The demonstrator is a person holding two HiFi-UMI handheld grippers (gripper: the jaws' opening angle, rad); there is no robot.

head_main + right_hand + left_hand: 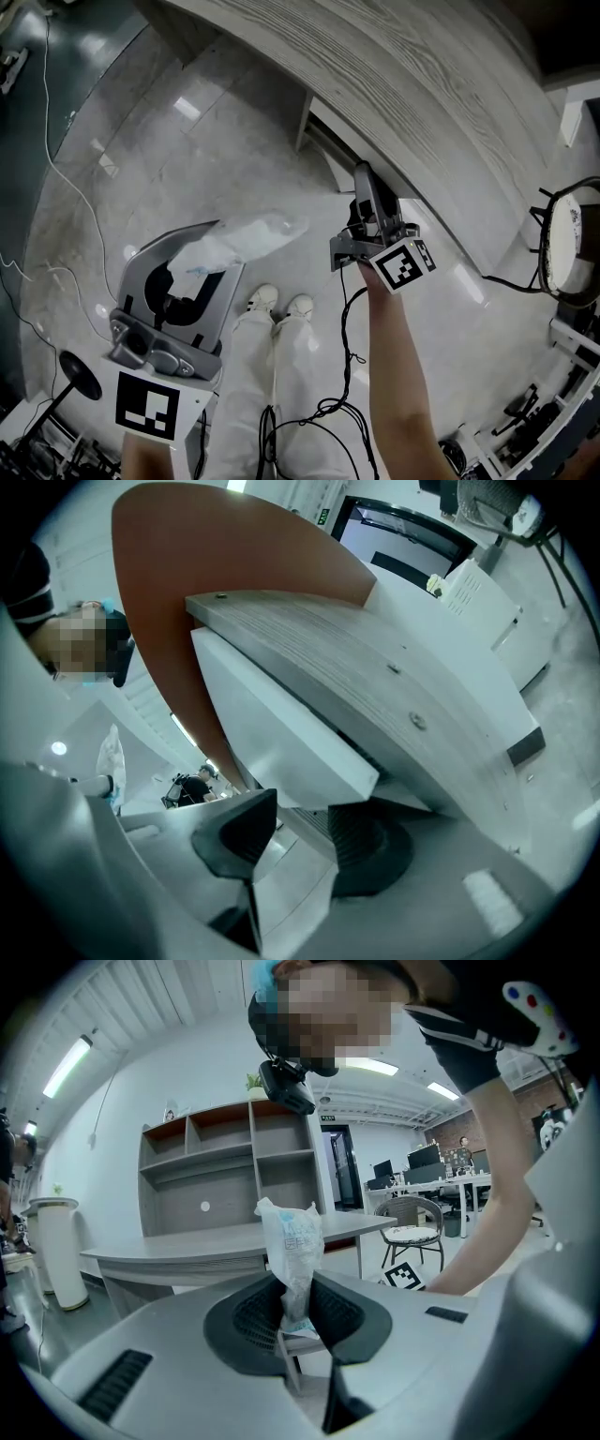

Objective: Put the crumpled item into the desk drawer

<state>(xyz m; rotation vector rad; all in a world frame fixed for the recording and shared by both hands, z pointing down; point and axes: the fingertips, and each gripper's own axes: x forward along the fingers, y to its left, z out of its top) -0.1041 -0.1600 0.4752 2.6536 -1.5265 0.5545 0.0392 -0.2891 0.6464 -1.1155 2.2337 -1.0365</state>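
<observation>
– Grey floor (187, 150) lay under the person's white shoes (263, 298), right? It looked shiny.
– Yes, and black cables (330, 405) ran over it near the legs.
– What did the left gripper (298, 1293) do?
– Its jaws were pinched tight on the crumpled item (292, 1237). That was a thin see-through bag, and it stuck up out of the jaws.
– So the bag was up in the air, not in the drawer?
– Yes. It hung over the floor, well apart from the desk (422, 103).
– And the right gripper (300, 822)?
– Its jaws stood wide apart and held nothing. They were just under the white drawer front (272, 724), very close to it. I could not tell if they touched it.
– What was the desk like?
– It had a long curved top with wood lines on it.
– What was farther off in the room?
– Another grey desk (187, 1246), a chair (412, 1227), tall open shelves (225, 1162) by a white wall, and long lights (70, 1063) on the ceiling.
</observation>
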